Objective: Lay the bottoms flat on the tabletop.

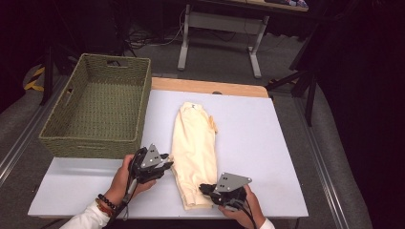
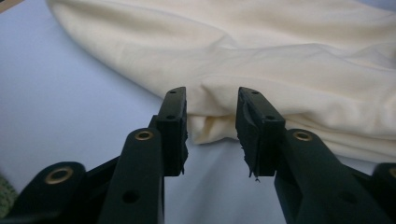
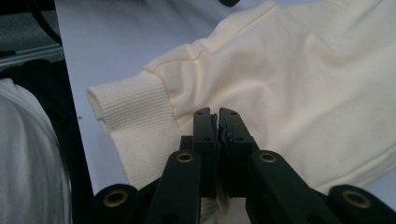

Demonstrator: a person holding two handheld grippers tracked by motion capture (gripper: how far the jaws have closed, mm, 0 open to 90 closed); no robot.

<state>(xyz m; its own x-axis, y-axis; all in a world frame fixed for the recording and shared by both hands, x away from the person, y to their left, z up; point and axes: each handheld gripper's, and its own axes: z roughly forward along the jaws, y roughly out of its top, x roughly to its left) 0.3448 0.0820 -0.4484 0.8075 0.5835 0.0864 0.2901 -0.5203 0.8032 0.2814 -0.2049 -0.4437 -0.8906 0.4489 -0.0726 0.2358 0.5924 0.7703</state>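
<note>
A cream sweatshirt (image 1: 193, 143) lies folded into a long strip down the middle of the white table (image 1: 258, 143). My left gripper (image 1: 167, 164) sits at the strip's left edge, low over the table. In the left gripper view the left gripper (image 2: 211, 105) is open, with a fold of the sweatshirt (image 2: 280, 60) just past its tips and no pad pressing on it. My right gripper (image 1: 203, 187) rests on the near end of the garment. In the right gripper view the right gripper (image 3: 215, 114) has its jaws closed together on the sweatshirt (image 3: 289, 79), beside the ribbed hem (image 3: 135, 116).
A green woven basket (image 1: 95, 138) stands at the back left of the table, close to my left hand. The table's front edge runs just behind both hands. Bare tabletop lies to the right of the garment. Desk legs and cables stand on the floor beyond.
</note>
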